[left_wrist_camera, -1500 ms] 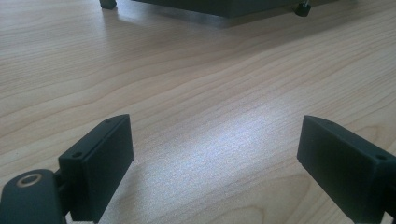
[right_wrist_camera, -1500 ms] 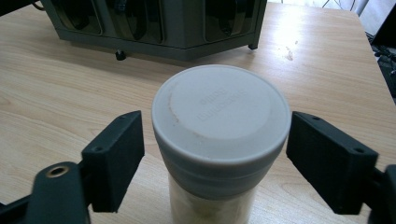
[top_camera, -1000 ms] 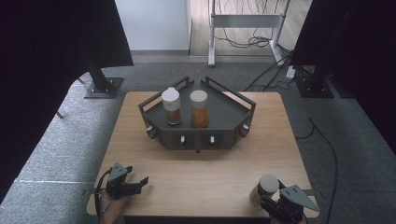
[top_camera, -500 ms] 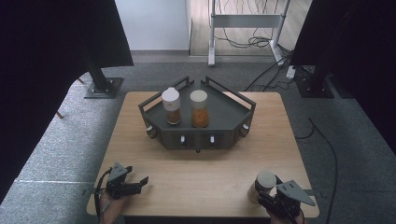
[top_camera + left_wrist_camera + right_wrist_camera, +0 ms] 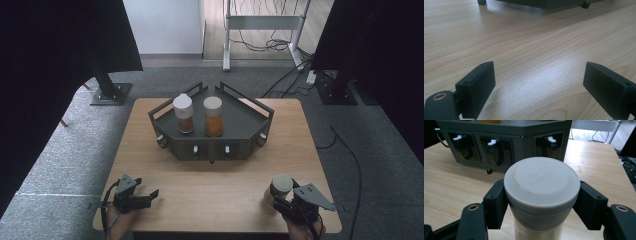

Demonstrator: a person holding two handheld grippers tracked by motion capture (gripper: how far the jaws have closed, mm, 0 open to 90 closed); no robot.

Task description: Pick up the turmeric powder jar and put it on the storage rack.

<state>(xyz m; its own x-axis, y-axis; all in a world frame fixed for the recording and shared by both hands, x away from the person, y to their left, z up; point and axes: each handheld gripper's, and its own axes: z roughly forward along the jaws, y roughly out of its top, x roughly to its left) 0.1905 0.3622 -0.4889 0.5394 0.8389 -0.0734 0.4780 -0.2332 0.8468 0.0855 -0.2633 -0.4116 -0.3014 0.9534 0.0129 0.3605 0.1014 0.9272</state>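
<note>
My right gripper [image 5: 281, 201] is shut on a clear jar [image 5: 281, 185] with a pale grey lid, near the table's front right corner. In the right gripper view its black pads [image 5: 495, 206] press the jar [image 5: 541, 182] just below the lid, and pale contents show through the glass. At the front left my left gripper [image 5: 151, 196] stands open, jaws wide apart over bare wood [image 5: 537, 82] with nothing between them. A dark grey angular rack [image 5: 212, 149] sits mid-table; on it stand a white-lidded jar [image 5: 183, 113] of brown contents and a beige-lidded jar [image 5: 213, 116] of orange contents.
The wooden table [image 5: 210, 190] has open surface between the rack and both grippers. The rack's front wall [image 5: 524, 147] has small white-tipped knobs in dark recesses. Black stands, cables and a metal frame stand on the grey carpet behind the table.
My right gripper has risen a little with the jar and drifted slightly left in the high view. The left gripper has kept still.
</note>
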